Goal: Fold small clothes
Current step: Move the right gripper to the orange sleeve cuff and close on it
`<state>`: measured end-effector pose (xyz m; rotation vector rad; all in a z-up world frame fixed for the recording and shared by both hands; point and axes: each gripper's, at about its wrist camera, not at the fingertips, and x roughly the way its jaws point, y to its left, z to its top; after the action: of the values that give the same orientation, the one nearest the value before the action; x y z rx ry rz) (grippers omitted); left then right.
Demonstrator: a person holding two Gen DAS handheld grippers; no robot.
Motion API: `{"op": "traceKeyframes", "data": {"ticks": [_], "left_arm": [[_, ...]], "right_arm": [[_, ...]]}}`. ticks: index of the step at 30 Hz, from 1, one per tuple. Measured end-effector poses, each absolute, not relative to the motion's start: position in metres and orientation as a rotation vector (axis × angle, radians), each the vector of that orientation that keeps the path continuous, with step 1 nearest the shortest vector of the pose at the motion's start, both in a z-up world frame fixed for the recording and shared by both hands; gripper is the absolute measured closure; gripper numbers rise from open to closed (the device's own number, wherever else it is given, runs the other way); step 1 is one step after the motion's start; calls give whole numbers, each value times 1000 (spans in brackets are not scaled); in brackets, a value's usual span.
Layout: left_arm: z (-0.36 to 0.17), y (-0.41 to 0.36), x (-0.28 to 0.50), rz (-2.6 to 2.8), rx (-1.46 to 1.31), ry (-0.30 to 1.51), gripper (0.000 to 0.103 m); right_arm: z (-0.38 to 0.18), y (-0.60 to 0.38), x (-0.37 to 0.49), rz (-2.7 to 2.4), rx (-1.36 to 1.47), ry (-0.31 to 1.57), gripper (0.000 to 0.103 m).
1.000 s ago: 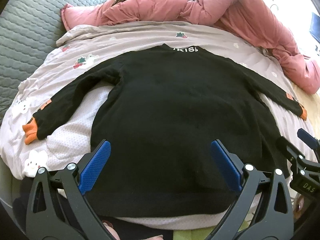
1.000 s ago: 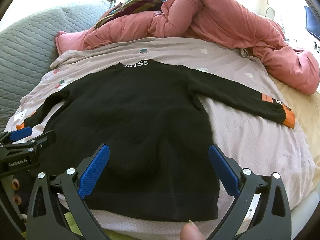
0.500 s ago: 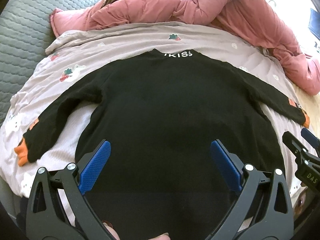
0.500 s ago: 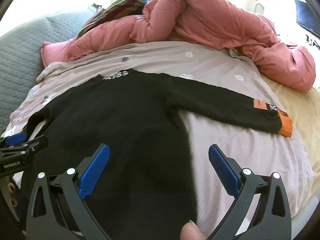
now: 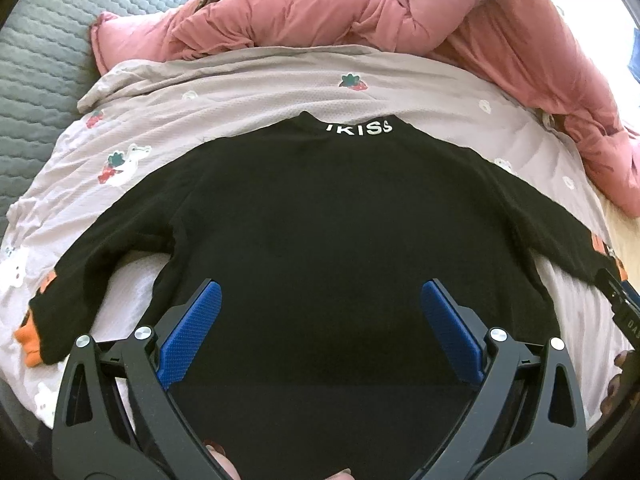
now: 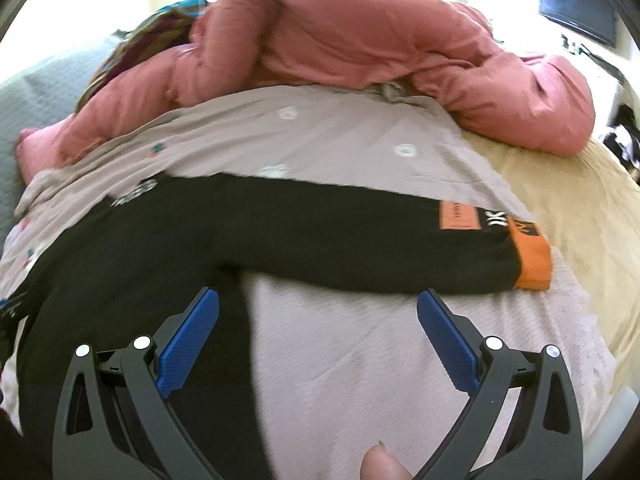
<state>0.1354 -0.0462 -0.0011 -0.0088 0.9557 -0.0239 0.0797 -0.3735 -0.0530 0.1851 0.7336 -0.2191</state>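
Observation:
A small black sweater [image 5: 320,220] with orange cuffs lies flat on a pale lilac printed blanket [image 5: 248,88], collar away from me, both sleeves spread out. My left gripper [image 5: 320,320] hovers open over the sweater's lower body, nothing between its blue pads. My right gripper [image 6: 318,328] is open too, above the blanket just below the sweater's right sleeve [image 6: 360,236], whose orange cuff [image 6: 532,260] lies to the right. The right gripper's tip [image 5: 624,312] peeks in at the left wrist view's right edge.
A bunched pink quilt [image 5: 400,12] lies across the back of the bed. A grey quilted cover [image 5: 36,60] is at the left, a yellow sheet [image 6: 568,208] at the right. A dark screen [image 6: 576,4] hangs at far right.
Both grippers have moved forward and lower over the sweater. The right one has swung to the right, so the right sleeve and its cuff now fill its view. Both stay open.

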Motion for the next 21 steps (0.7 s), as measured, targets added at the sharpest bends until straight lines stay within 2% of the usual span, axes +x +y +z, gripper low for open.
{"op": "traceKeyframes", "data": {"ticks": [21], "left_arm": [[-27, -61, 211, -115, -49, 979, 9]], "right_arm": [[-76, -542, 88, -533, 376, 766, 5]]}}
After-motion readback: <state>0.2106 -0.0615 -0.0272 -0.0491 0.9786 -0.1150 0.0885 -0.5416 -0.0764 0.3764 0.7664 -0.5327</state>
